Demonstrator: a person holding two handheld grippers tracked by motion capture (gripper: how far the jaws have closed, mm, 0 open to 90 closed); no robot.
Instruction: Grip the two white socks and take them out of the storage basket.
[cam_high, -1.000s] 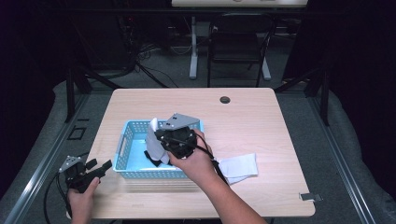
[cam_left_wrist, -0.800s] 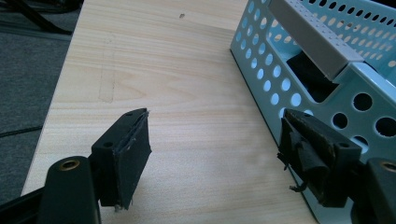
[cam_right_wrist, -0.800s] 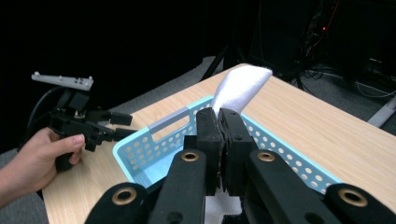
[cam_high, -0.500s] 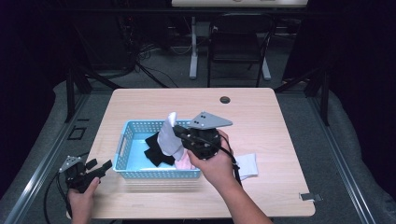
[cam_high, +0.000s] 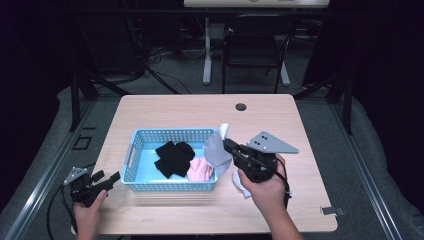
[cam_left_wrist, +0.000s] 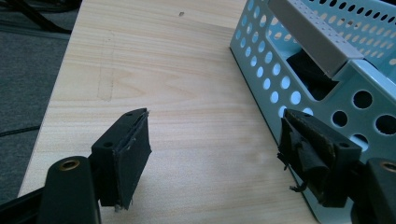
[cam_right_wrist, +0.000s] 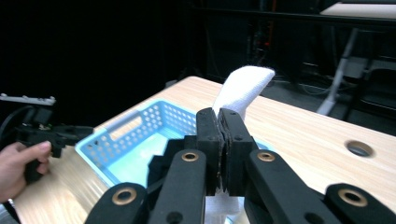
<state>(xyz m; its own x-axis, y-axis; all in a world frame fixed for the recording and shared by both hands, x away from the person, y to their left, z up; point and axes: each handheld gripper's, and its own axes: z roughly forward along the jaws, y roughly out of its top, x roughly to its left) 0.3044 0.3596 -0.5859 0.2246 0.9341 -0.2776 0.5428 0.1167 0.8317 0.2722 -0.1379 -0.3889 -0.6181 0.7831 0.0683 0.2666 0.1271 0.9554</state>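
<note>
A light blue perforated basket (cam_high: 145, 137) sits on the wooden table (cam_high: 280, 120), holding black cloth (cam_high: 173, 157) and a pink piece (cam_high: 200, 170). My right gripper (cam_high: 227, 146) is shut on a white sock (cam_high: 216, 147) and holds it above the basket's right end; in the right gripper view the white sock (cam_right_wrist: 243, 88) sticks up past the closed jaws. Another white cloth (cam_high: 240, 184) lies under the right hand. My left gripper (cam_high: 111, 180) stands open at the table's front left corner, beside the basket (cam_left_wrist: 336, 70), with nothing between its fingers.
A round cable hole (cam_high: 241, 107) sits near the table's far edge. Behind the table stand a chair (cam_high: 255, 45), a desk leg and cables on the floor. Bare table lies right of the basket and along the front.
My right gripper has carried the white sock from inside the basket rightwards and up, past its right end. The left gripper has stayed where it was.
</note>
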